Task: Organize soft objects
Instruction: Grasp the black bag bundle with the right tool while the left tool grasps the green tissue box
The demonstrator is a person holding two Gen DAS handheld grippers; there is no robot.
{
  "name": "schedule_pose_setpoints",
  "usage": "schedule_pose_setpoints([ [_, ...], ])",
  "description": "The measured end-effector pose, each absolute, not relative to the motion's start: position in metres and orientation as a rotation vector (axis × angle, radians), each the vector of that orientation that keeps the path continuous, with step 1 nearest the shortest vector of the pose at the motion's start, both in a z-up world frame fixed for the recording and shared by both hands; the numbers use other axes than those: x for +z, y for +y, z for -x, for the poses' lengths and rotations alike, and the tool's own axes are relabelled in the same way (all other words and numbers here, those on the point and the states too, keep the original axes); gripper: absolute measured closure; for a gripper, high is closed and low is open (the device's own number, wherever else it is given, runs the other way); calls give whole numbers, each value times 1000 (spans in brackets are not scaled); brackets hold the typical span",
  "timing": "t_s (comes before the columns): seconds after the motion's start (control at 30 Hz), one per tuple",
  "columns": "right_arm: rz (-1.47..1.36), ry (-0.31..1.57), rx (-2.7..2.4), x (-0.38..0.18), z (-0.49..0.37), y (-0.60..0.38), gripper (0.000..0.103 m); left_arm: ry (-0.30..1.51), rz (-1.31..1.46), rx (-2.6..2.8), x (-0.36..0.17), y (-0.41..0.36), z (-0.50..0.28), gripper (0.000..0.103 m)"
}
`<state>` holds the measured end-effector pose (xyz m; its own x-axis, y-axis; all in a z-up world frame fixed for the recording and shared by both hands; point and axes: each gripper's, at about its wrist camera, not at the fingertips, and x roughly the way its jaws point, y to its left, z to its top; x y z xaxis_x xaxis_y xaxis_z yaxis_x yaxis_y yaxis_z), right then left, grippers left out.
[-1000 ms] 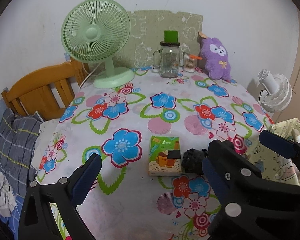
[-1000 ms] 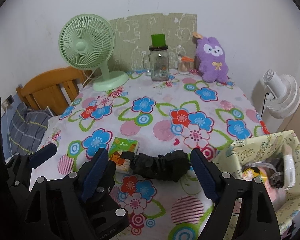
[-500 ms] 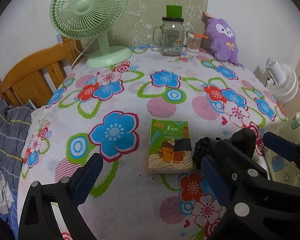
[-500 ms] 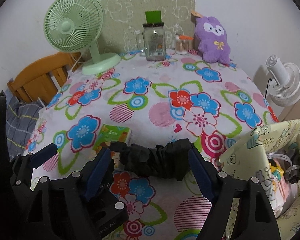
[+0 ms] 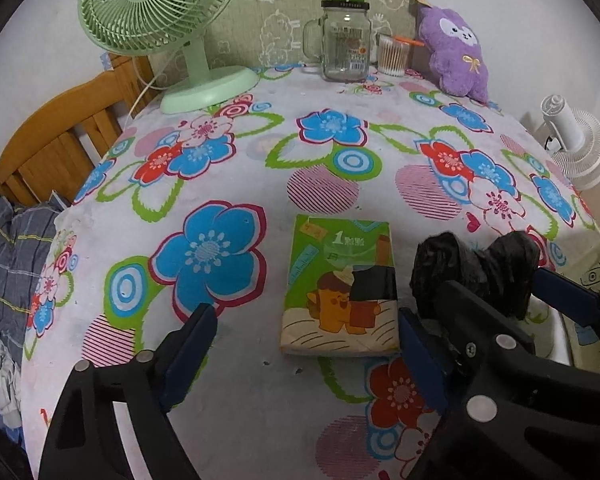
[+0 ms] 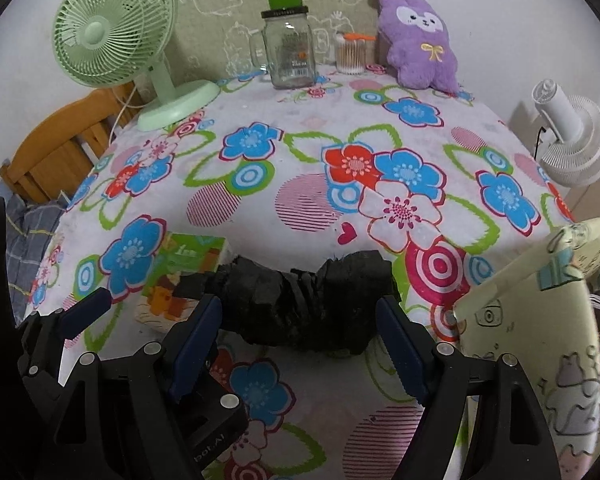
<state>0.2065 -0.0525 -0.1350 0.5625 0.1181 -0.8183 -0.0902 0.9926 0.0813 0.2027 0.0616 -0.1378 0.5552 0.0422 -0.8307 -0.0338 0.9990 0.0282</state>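
On the flower-print tablecloth (image 6: 300, 208), near the front edge, lies a crumpled black bundle (image 6: 300, 300) that looks like a rolled plastic bag or soft cloth; which, the pictures do not settle. Its long axis runs left to right across the right wrist view, parallel to the table's near edge, with a pinched waist in the middle and a fuller lump at each end. The right gripper (image 6: 300, 344) is spread wide, its blue-padded fingers (image 6: 400, 352) standing at either end of the bundle on the near side; whether the pads touch it cannot be told, and nothing is clamped. Just left of the bundle lies a green tissue pack (image 5: 340, 284) with a cartoon figure on it, flat, its long axis pointing away from the camera toward the wall, and a flap of the bundle overlaps its right side. The left gripper (image 5: 304, 356) is also wide open, holding nothing, with the pack between and ahead of its fingers. At the table's right edge stands a pale patterned storage bag (image 6: 540, 320), open at the top. At the back, against the wall, stand a green desk fan (image 5: 156, 12), a glass jar mug (image 5: 346, 40), a cup of cotton swabs (image 5: 392, 56) and a purple plush toy (image 5: 456, 52). A white fan (image 6: 572, 136) stands off the table to the right.
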Motion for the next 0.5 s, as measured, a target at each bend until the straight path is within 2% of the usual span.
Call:
schedule_pose_setpoints([
  [0.17, -50, 982, 127, -143, -213, -54, 25, 974, -13, 29, -141, 59, -203, 25],
  [0.33, -33, 973, 133, -144, -214, -51, 34, 968, 7, -16, -140, 58, -201, 44],
  [0.47, -26, 980, 152, -145, -214, -50, 56, 963, 2, -22, -139, 55, -200, 47],
  [0.5, -23, 980, 153, -145, -214, -50, 56, 963, 2, -20, -138, 55, -199, 48],
])
